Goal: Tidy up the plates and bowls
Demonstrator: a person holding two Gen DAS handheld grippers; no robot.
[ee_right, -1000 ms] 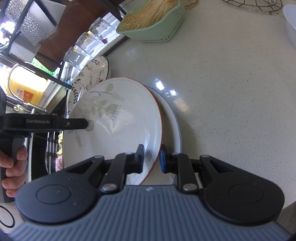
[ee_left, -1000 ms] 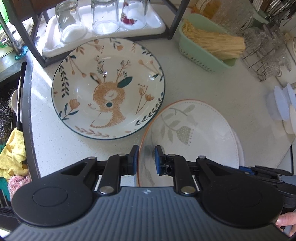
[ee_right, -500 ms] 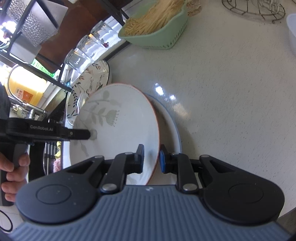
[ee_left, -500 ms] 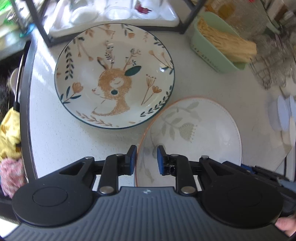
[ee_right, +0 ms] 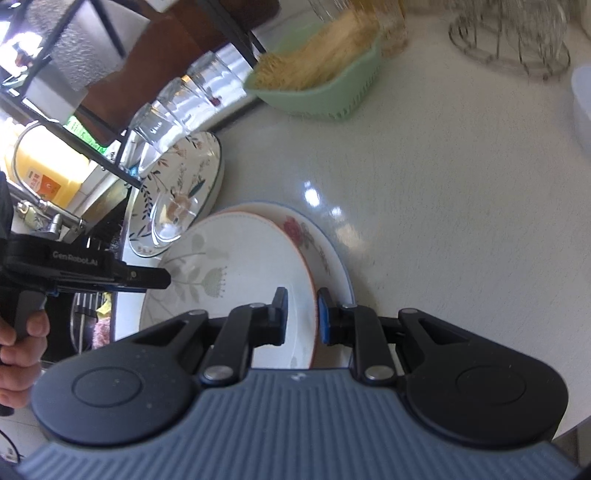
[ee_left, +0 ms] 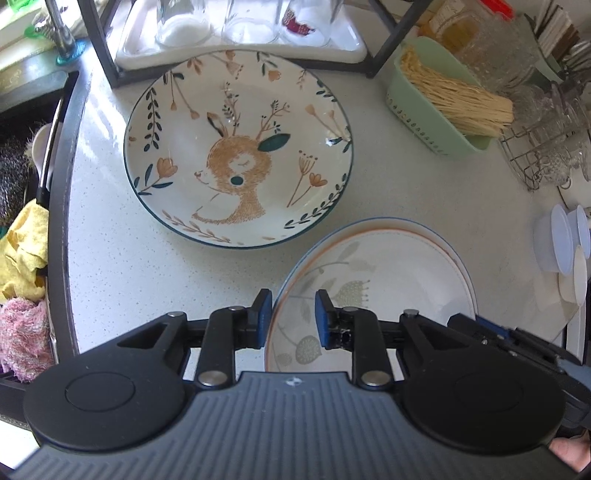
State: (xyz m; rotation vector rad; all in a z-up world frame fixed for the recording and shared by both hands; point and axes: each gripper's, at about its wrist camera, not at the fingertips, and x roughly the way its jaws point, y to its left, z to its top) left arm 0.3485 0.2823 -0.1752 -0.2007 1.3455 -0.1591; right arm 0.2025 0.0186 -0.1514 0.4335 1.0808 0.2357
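Note:
A white plate with an orange rim and grey leaf print (ee_left: 380, 280) (ee_right: 236, 266) is held by both grippers, low over a blue-rimmed plate with red flowers (ee_right: 325, 243) (ee_left: 458, 258). My left gripper (ee_left: 291, 314) is shut on its near-left rim. My right gripper (ee_right: 301, 314) is shut on its opposite rim. A deer-pattern plate (ee_left: 236, 147) lies on the counter (ee_left: 110, 266) beyond, also showing in the right wrist view (ee_right: 177, 195).
A black rack with upturned glasses (ee_left: 236, 22) stands behind the deer plate. A green basket of noodles (ee_left: 443, 107) and a wire rack of glassware (ee_left: 546, 125) are at back right. White lids (ee_left: 565, 243) lie right. The sink edge with cloths (ee_left: 22, 251) is left.
The orange-rimmed plate has come down and levelled over the blue-rimmed plate, uncovering its red flowers. Both grippers moved with it and stayed shut on its rim.

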